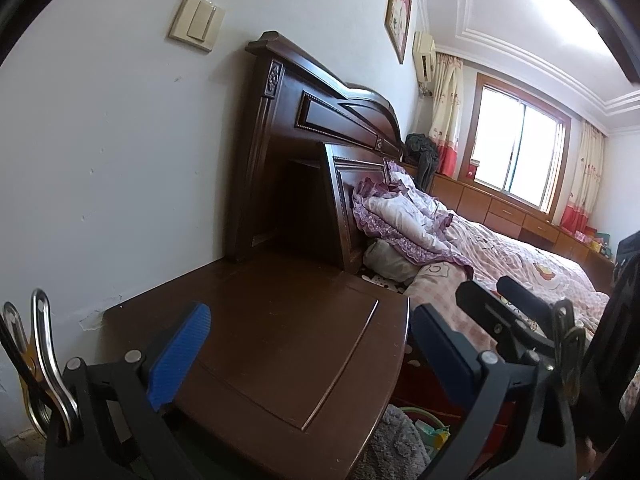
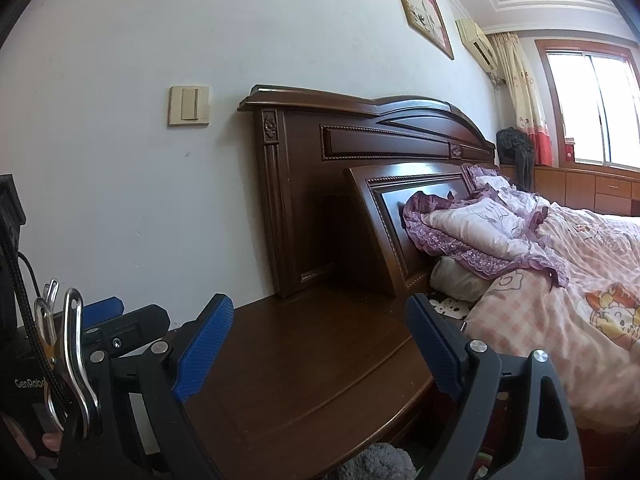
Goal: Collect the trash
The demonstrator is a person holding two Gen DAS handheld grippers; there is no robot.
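While both tools hang over the dark wooden desk (image 1: 280, 340) beside the bed (image 2: 560, 280), nothing on its top looks like trash. The left hand-held gripper (image 1: 316, 356) is released, its blue fingers (image 1: 180, 356) spread wide with nothing between them, and the right hand-held gripper (image 2: 320, 344) stands the same way, holding nothing. Below the desk's front edge, in the left view, I can make out a basket (image 1: 424, 426) with something pale green inside, next to a grey fluffy rug (image 1: 392, 448); that may be where the trash sits, though I cannot be sure. This looks to me like the searching step. Next, I reckon, one tool must dip low toward the floor there.
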